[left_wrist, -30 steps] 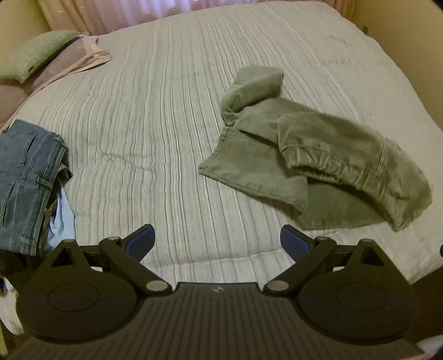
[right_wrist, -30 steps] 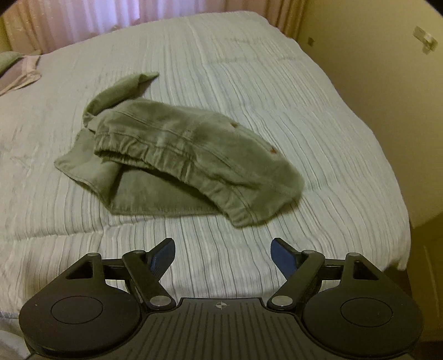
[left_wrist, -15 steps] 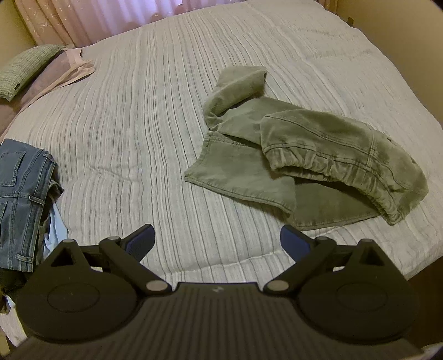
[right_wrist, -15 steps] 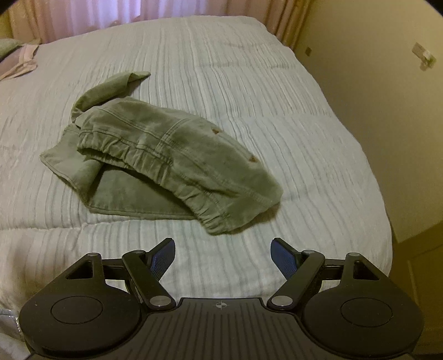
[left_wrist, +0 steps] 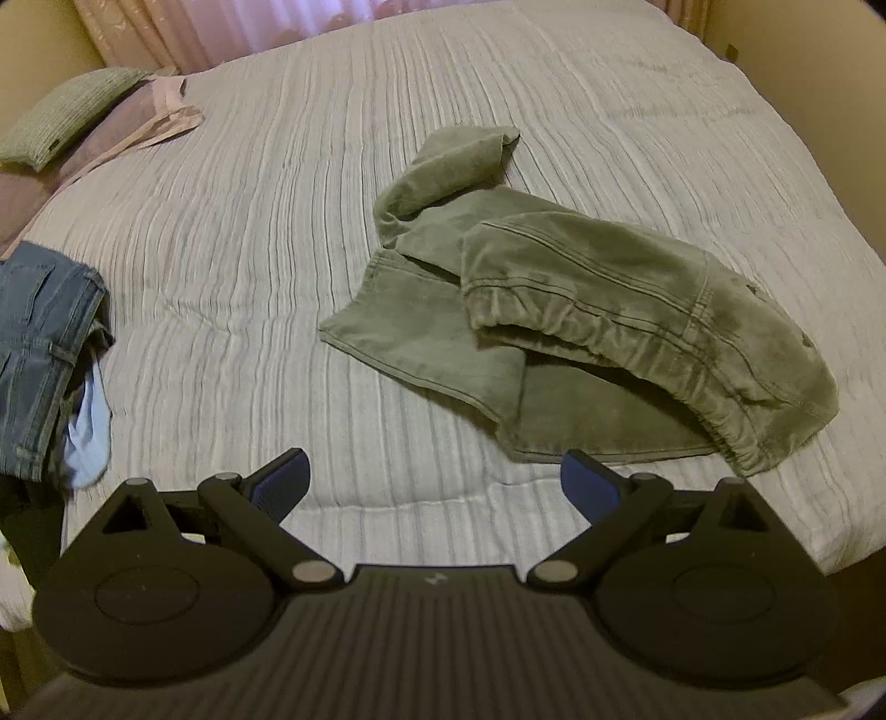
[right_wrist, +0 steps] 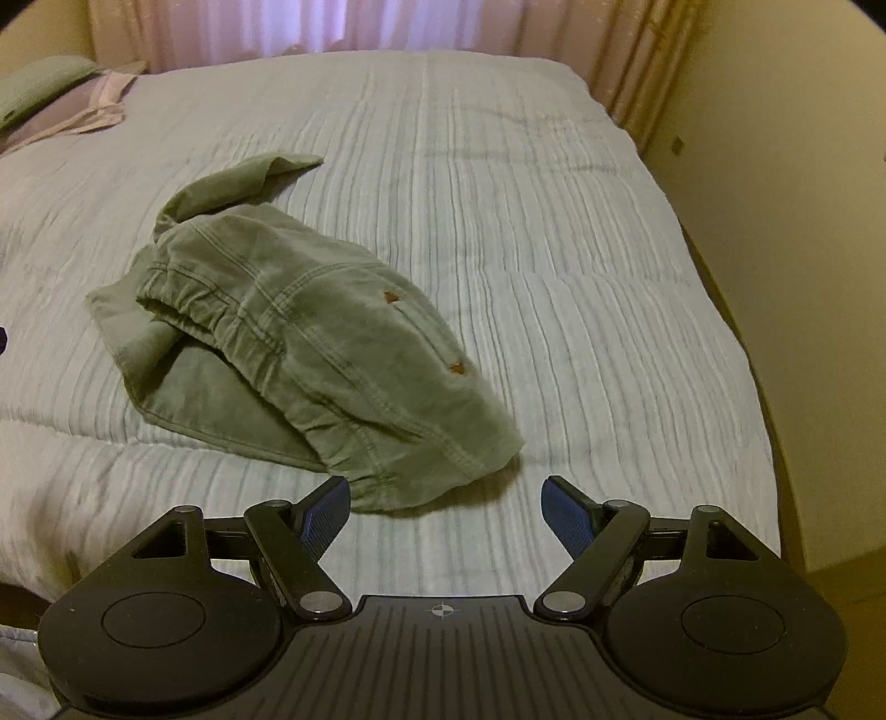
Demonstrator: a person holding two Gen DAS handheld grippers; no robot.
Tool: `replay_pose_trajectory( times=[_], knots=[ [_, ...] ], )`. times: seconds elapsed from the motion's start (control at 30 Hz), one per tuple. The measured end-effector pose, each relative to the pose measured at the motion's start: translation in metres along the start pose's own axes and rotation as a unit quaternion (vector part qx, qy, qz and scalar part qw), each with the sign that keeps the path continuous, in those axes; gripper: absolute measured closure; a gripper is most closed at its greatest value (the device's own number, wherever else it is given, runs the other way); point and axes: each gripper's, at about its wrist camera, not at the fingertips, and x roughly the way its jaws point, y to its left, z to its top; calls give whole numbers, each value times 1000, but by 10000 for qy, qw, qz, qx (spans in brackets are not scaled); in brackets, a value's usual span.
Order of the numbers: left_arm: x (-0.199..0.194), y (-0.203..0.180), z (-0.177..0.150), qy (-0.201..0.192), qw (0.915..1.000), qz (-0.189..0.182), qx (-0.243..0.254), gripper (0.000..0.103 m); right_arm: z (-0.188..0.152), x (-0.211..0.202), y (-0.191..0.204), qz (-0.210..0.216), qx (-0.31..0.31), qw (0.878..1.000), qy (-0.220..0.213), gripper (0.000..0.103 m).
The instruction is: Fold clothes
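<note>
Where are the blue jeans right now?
The blue jeans show only in the left wrist view, at the far left edge of the bed, nearer than the pillows and well apart from the green trousers.

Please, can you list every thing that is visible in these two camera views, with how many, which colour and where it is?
crumpled olive-green corduroy trousers: one, olive green, bunched on the bed, toward its near right part
ribbed pale grey bedspread: one, pale grey, covering the whole bed
folded blue denim jeans: one, blue, at the bed's left edge
light blue cloth: one, light blue, sticking out beside the jeans
green textured pillow: one, green, far left corner
mauve and pink bedding: one pile, under and beside the pillow
pink curtains: behind the bed
yellow wall: right of the bed
left tool: one, black with blue pads, open, above the near bed edge
right tool: one, black with blue pads, open, near the trousers' waistband end
</note>
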Motion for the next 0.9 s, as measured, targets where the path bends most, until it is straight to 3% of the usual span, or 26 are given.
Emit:
replay_pose_trajectory(
  times=[0.23, 0.37, 0.5, 0.6, 0.67, 0.73, 0.8, 0.87, 0.9],
  knots=[
    [-1, -25, -18, 144, 9992, 171, -341, 7, -6, 20, -25, 349, -483, 9982, 100, 24],
    [-1, -28, -31, 257, 9981, 268, -494, 7, -24, 39, -27, 380, -1304, 9907, 118, 24],
    [12, -25, -48, 430, 9962, 367, -661, 7, -46, 65, -24, 168, -2166, 9761, -43, 24],
    [26, -22, -58, 597, 9948, 400, -725, 7, -62, 90, -22, -19, -3002, 9533, -335, 25],
    [33, -21, -62, 625, 9945, 414, -733, 7, -78, 107, -14, -275, -3846, 9202, -679, 25],
    [42, -20, -65, 626, 9945, 412, -731, 7, -95, 126, -10, -517, -4715, 8740, -1057, 25],
    [55, -19, -67, 556, 9950, 379, -738, 7, -120, 151, -10, -844, -5691, 8046, -1470, 25],
    [69, -17, -67, 460, 9949, 317, -843, 8, -144, 177, -13, -1152, -6557, 7232, -1839, 25],
    [78, -15, -67, 404, 9942, 270, -959, 9, -154, 188, -17, -1296, -6829, 6899, -2022, 25]
  ],
)
